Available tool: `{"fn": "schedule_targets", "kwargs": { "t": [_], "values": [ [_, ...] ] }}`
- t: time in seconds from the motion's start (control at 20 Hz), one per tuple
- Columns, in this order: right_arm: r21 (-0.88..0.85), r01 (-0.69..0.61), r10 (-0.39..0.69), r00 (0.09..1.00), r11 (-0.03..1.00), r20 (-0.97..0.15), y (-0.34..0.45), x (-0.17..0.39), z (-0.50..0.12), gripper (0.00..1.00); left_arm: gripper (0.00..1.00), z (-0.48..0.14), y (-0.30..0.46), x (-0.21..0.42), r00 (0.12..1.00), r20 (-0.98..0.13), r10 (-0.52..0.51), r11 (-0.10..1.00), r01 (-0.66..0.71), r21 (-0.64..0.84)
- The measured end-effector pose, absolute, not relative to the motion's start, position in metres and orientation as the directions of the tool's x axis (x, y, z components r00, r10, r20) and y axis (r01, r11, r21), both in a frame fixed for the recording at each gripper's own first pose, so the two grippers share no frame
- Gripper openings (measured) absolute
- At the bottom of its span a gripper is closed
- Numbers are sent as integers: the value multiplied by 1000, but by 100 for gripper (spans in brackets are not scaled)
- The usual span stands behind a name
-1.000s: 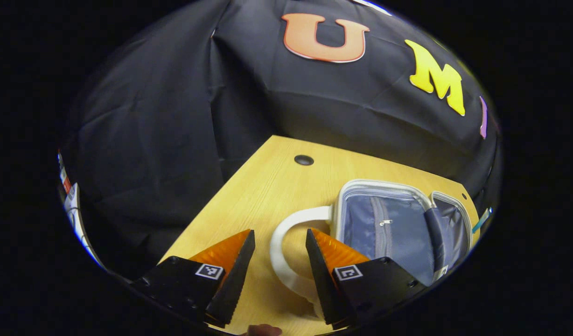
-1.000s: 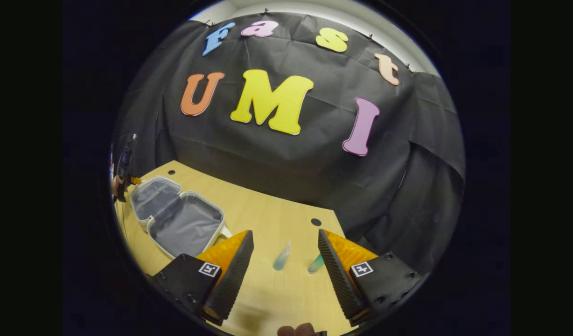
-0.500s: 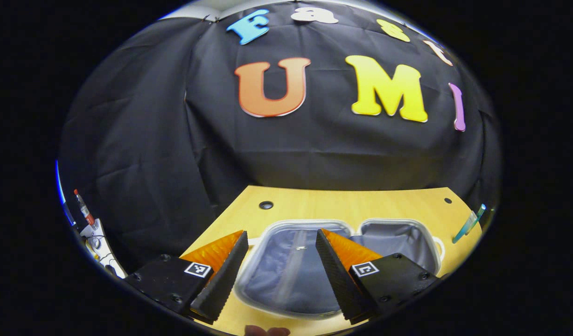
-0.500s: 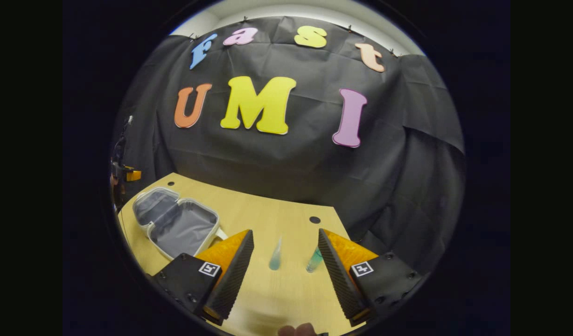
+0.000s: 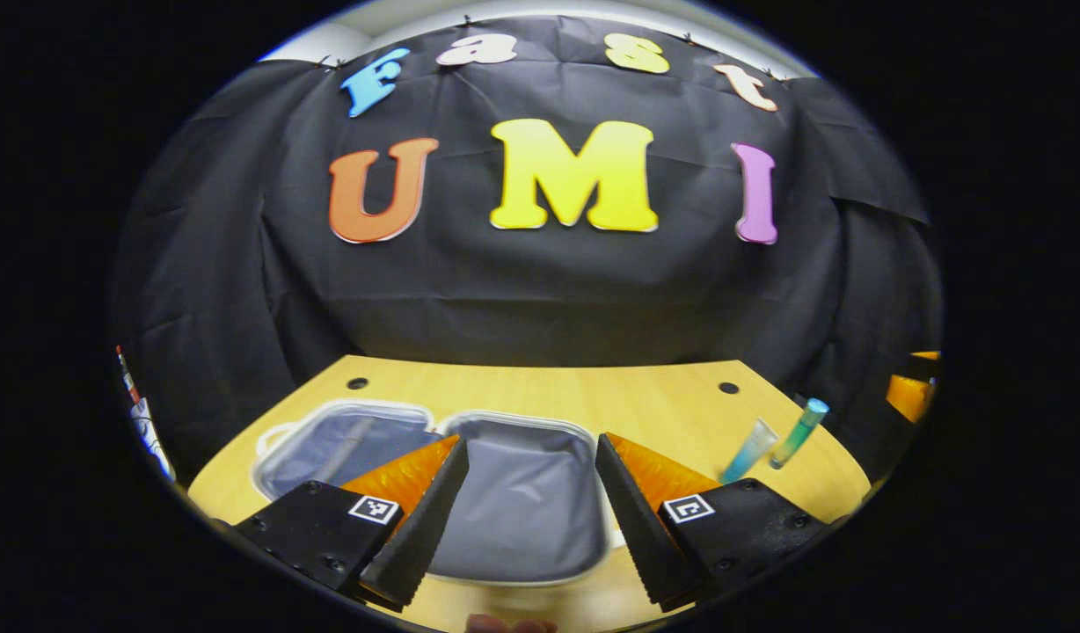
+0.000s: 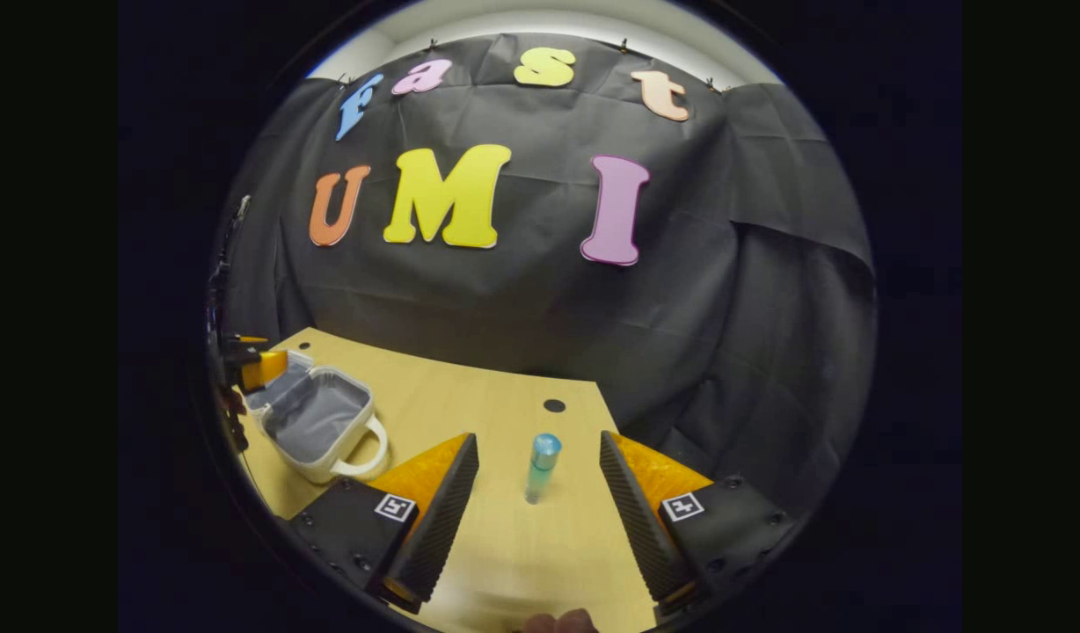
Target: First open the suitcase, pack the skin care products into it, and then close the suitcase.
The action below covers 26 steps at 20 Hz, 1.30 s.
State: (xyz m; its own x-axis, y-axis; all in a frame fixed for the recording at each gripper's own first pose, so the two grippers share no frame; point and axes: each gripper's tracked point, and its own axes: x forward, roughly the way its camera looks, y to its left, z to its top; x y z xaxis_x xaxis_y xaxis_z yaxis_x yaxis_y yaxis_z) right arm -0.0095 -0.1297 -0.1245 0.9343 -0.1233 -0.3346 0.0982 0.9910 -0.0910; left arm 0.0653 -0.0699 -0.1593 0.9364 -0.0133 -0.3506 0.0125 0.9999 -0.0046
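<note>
Well apart, open suitcase [image 5: 514, 501] near table [image 5: 593, 396] edge, upright tubes [image 5: 773, 440] beside

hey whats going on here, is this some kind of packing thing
A person is packing with a hand-held gripper in each hand. The small suitcase lies open on the wooden table, with nothing visible inside. The left hand-held gripper hovers open over it. The right hand-held gripper is open too, lined up on a skin care tube standing on the table. The left gripper view shows two tubes side by side there. Neither is gripped yet.
</note>
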Motion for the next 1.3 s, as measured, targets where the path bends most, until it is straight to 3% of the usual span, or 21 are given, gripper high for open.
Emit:
{"fn": "schedule_targets", "kwargs": {
  "t": [0.45,0.7,1.0,1.25,1.3],
  "values": [
    [-118,122,-160,899,985,-409,-214,-21,-148,83,94,-223,-254,87,893,-408,-189,981,193,-30],
    [-99,129,-160,878,987,-452,-248,-19,-165,83,94,-284,-298,107,857,-481,-185,981,194,-32],
    [-33,154,-149,849,988,-506,-264,-20,-187,83,93,-318,-298,137,825,-549,-132,989,150,-12],
    [-12,145,-131,850,989,-511,-264,-18,-189,83,80,-334,-300,144,793,-594,-138,989,144,-38],
    [-14,142,-130,852,990,-507,-264,-17,-187,83,68,-332,-302,143,792,-593,-143,988,146,-43]
  ]
}}
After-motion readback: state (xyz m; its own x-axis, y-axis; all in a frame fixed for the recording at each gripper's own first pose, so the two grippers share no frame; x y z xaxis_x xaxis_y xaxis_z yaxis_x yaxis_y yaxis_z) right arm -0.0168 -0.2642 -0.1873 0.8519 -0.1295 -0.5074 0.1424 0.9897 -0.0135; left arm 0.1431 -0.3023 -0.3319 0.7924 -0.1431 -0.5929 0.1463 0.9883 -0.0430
